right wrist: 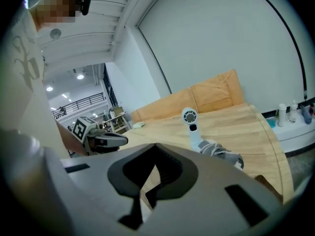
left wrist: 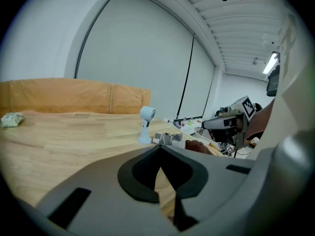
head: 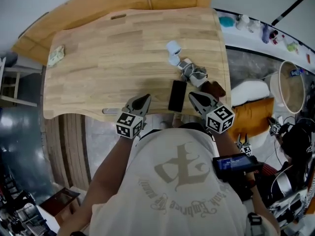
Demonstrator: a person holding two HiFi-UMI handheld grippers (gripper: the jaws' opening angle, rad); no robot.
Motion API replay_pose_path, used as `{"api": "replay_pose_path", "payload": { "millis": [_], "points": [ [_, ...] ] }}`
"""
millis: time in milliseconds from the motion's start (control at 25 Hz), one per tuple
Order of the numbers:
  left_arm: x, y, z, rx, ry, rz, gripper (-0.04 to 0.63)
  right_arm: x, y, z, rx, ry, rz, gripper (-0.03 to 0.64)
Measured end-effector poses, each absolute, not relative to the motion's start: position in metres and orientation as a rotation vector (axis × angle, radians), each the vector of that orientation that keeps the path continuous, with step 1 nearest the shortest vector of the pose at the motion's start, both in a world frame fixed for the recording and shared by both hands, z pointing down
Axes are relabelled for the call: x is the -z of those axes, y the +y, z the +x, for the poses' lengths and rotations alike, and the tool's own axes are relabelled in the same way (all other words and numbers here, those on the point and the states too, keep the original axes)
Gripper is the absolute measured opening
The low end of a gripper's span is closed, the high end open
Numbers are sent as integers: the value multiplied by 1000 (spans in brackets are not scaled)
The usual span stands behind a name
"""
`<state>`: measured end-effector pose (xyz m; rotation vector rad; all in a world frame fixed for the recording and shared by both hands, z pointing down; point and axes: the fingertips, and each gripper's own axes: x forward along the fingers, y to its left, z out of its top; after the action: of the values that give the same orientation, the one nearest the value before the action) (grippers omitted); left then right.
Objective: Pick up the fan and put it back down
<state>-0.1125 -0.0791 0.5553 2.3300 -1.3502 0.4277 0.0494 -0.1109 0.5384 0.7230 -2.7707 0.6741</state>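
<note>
At the near edge of the table [head: 98, 58], the left tool [left wrist: 160, 147] and right tool [right wrist: 155, 145] hover with jaws pressed together on nothing, a black phone [head: 177, 96] lying between them. Beyond the tools' tips, well apart, the white fan [head: 173, 50] stands upright.

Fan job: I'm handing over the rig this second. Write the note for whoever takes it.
Left claw: shut, empty, at the light wooden table's near edge.
Right claw: same, to its right.
Small white handheld fan: upright on the table, beyond the right claw, grey bundle beside it.
Flat black slab lies between the claws.
Done: unclear whether the fan was already lifted and returned.
Left: if not, open a claw, lift the fan, set it down.
</note>
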Motion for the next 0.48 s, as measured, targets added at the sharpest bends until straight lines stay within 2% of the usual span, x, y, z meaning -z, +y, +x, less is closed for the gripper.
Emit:
{"api": "replay_pose_path", "payload": {
  "millis": [480],
  "points": [
    [-554,-33,-110,-377,-1314,2366,11,-531,-64,52,-642,-2754,796,14]
  ]
}}
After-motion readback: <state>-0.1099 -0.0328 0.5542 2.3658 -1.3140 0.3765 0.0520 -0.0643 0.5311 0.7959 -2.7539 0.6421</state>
